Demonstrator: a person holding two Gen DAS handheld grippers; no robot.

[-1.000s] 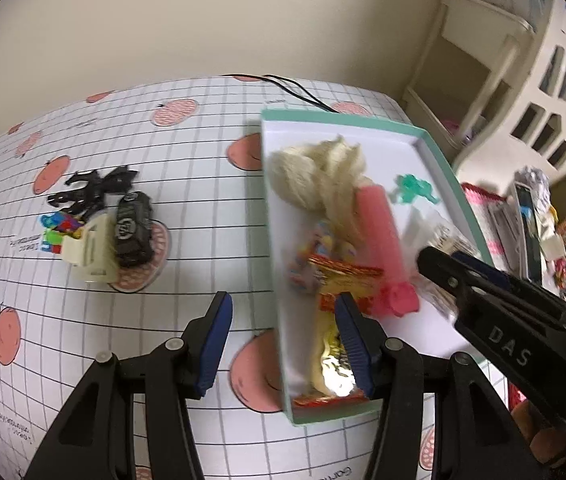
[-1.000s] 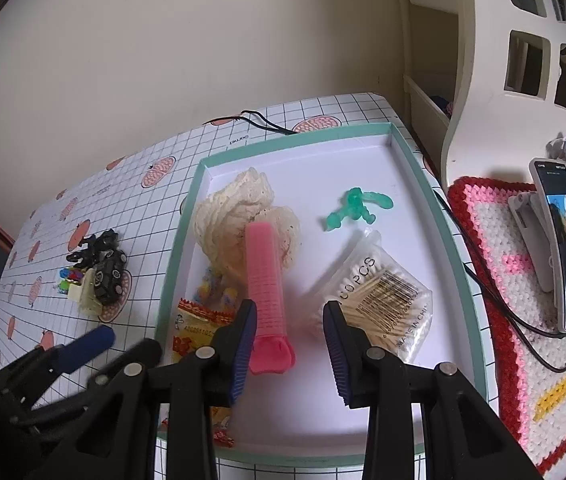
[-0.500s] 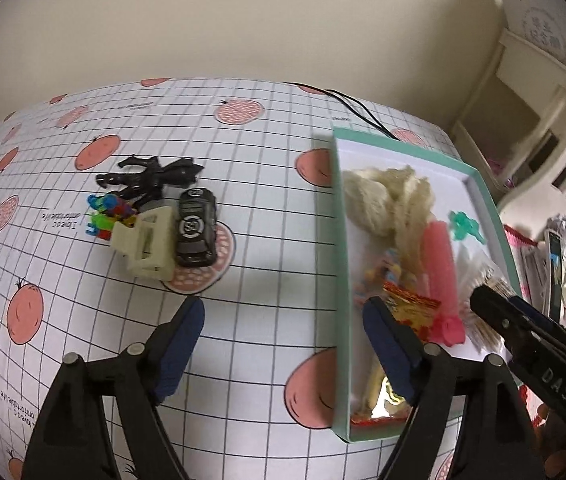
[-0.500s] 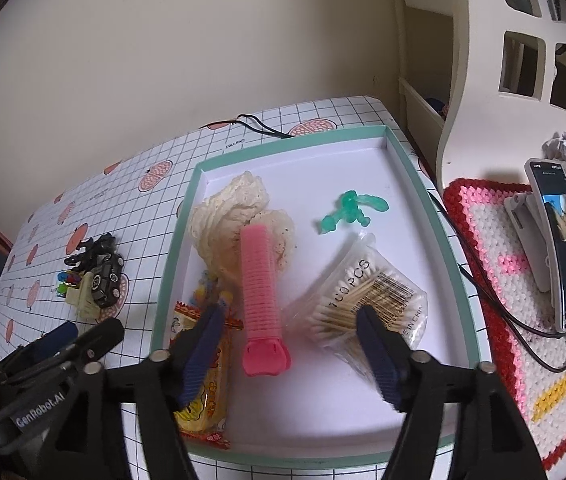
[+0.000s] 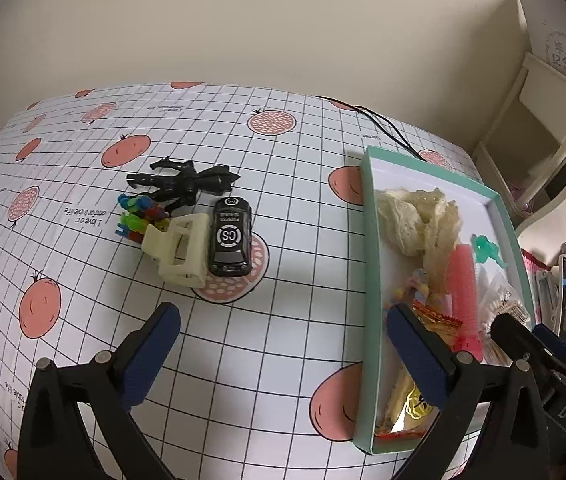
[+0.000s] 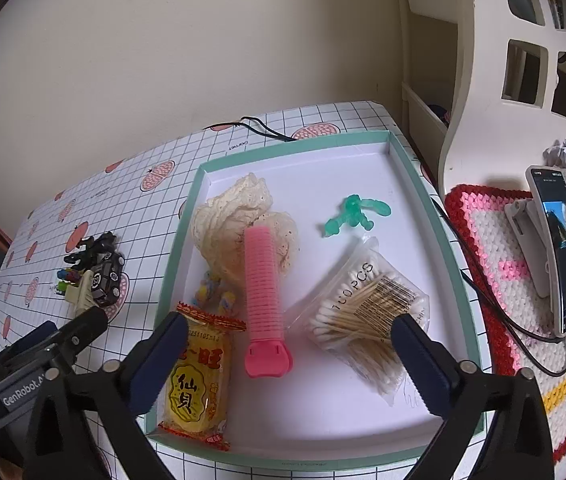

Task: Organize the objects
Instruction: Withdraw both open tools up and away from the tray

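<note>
1. Mint-green cardboard tray sits at the right of the tablecloth and holds a lace bundle, pink hair roller, cotton-swab bag, green figurine and rice-cracker packet.
2. Four items lie outside it in a tight cluster well to its left: toy car, cream hair claw, black figure, coloured blocks.
3. Left gripper hovers spread wide and empty, short of the cluster; right gripper hangs equally wide and empty over the tray's near end.
4. Risk: car and claw touch, so closing on one likely drags or tips the other.
5. Risk: the packet overhangs the tray's near rim; a passing finger could flick it out.
6. Risk: the left gripper's right finger stands over the tray wall and could snag it in a sideways move.
</note>
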